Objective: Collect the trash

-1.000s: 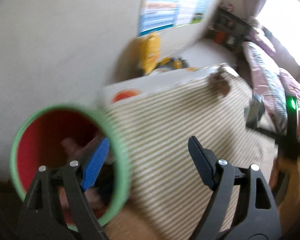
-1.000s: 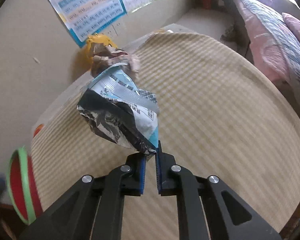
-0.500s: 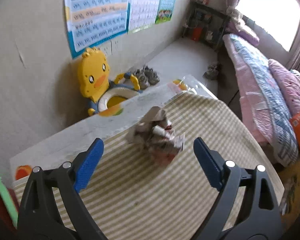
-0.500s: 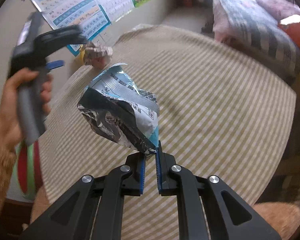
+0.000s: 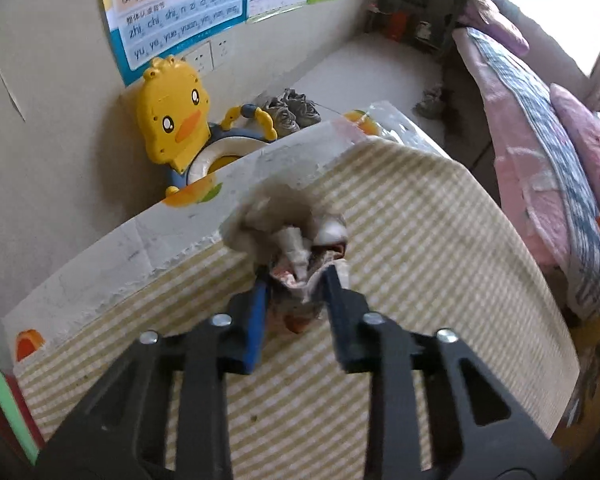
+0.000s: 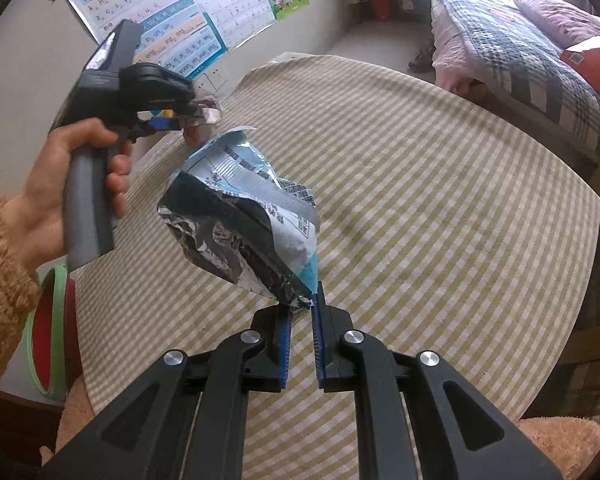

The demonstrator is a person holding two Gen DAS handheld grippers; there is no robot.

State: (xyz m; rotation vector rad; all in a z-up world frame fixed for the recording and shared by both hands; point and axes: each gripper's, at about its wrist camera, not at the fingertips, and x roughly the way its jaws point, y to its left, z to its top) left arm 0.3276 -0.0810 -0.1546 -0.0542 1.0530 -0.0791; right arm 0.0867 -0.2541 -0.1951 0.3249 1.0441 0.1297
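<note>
With both tools loaded or nearly so, the step in hand appears to be securing the second piece of trash before carrying it to the bin. The left gripper [image 5: 296,276] has its jaws narrowed around a crumpled wrapper [image 5: 296,240] that sits near the far edge of the table [image 5: 440,280]; the blue pads flank the wad and look to be touching it, though the blur prevents confirming a firm grip. Close fully on the thickest part of the wad, lift straight up, and check that nothing hangs loose before moving. The right gripper [image 6: 300,312] is clamped on the bottom corner of a blue-and-silver snack bag [image 6: 240,224], held clear above the tabletop; a corner grip is light, so keep that tool steady and avoid swinging. The green-rimmed red bin [image 6: 46,332] stands below the table's left side and is the likely drop point for both items. A yellow-and-white striped cloth [image 6: 420,200] covers the table, with bare white board showing along the wall side. Beyond it are a yellow duck potty seat [image 5: 180,120], pinyin wall posters [image 5: 180,4], a pair of shoes [image 5: 292,110] on the floor and a bed with pink quilted bedding [image 5: 548,184].
</note>
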